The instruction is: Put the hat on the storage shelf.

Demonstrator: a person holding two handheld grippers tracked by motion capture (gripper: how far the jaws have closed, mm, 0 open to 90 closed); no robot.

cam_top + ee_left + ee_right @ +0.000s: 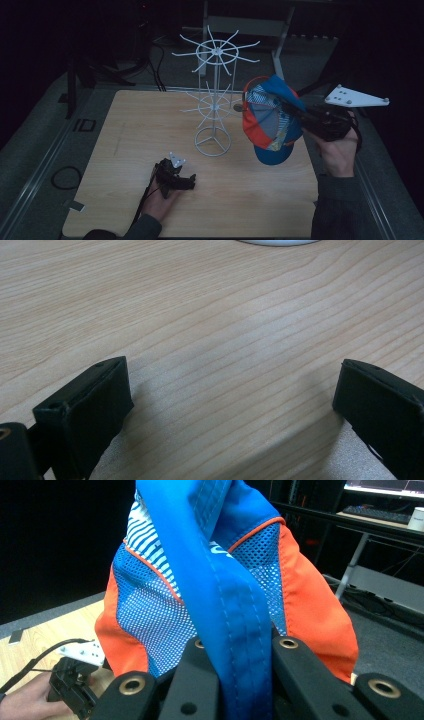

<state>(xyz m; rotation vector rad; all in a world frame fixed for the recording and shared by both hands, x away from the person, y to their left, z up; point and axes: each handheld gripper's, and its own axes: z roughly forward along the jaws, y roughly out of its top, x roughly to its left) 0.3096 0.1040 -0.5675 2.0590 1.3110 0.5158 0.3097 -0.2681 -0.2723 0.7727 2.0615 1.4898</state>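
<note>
Held closest to the lens in the right gripper view, the blue, orange and mesh-panelled fabric cap (220, 595) is seen clamped by its blue edge band between the black jaws of the right gripper (240, 655), which are closed tightly onto the fabric. From the high view, the same cap (270, 117) is found at about 3 o'clock from the middle of the light wooden surface (150, 130), lifted clear of it, with its hollow inside turned toward the centre and its blue brim hanging lowest. The right gripper (305, 117) is carried in a hand (337, 152) entering from 5 o'clock, and a grey three-cornered plate is borne on top of it.

Just beside the cap, at 9 o'clock from it, the white wire display stand with two tiers of radiating hooks and a ring base (214, 100) is seen standing upright on the surface; whether cap and stand touch cannot be told.

At 7 o'clock on the surface, the left gripper (187, 181) is rested low in the other hand (160, 200). In the left gripper view its jaws are held wide apart over bare wood grain, with nothing between them, and a curved edge of the white base (277, 242) is glimpsed at 12 o'clock.
</note>
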